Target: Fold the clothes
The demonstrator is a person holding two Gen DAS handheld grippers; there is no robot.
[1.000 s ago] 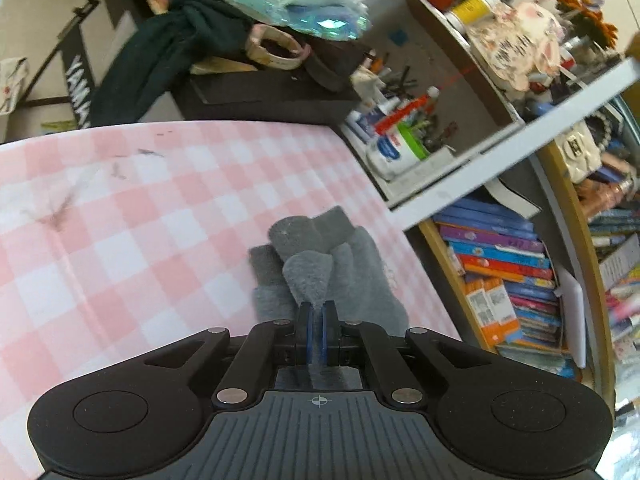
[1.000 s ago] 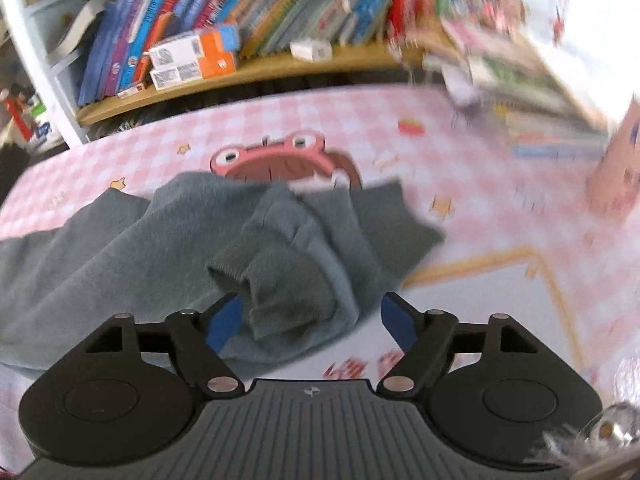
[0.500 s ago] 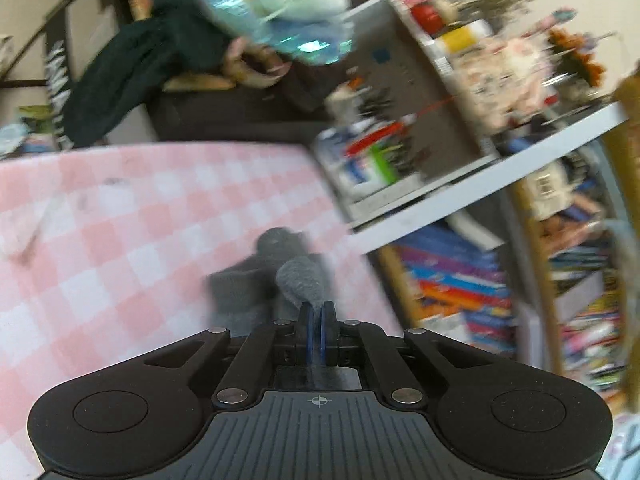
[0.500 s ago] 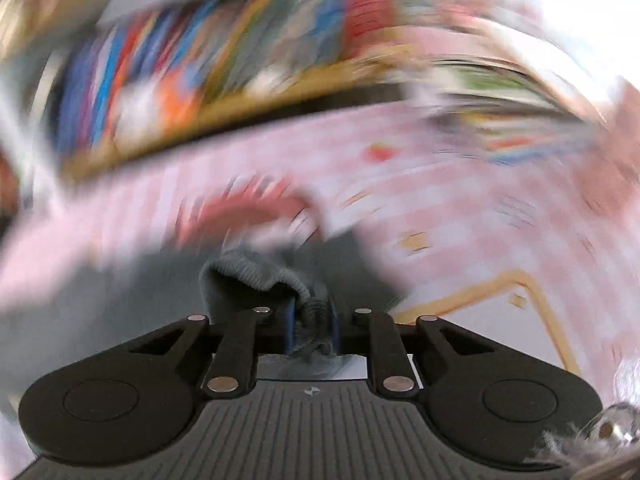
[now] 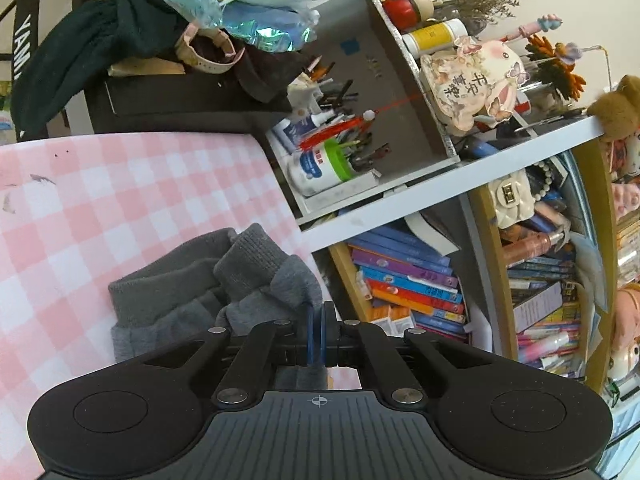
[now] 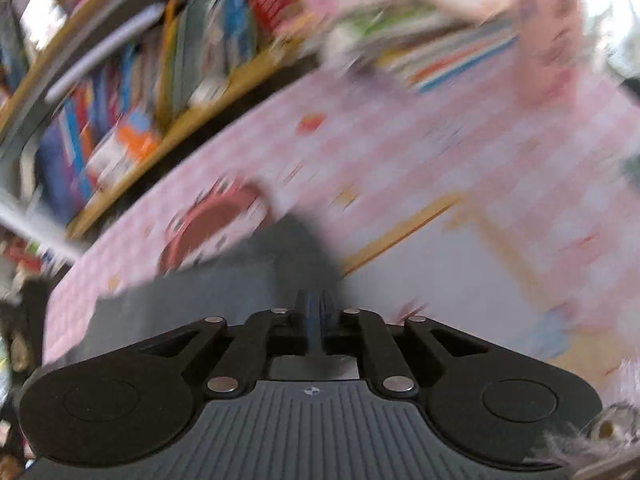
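- Left wrist view: the left tongs [image 5: 318, 322] are pinching a cuff of the grey garment [image 5: 208, 280], which is lying bunched on the pink checked table [image 5: 100, 200] near the bookshelf [image 5: 412, 280].
- Right wrist view, blurred: the right tongs [image 6: 317, 316] are pressed together on the grey garment [image 6: 192, 300], beside the table's red cartoon print [image 6: 212, 220].

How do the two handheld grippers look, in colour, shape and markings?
The left gripper and the right gripper look alike: matte black bodies with two rounded lobes, a ribbed grey centre plate bearing a small crosshair mark, silver round pivot pins on black linkage bars, and blue-padded fingers. No cables or sleeves are visible.
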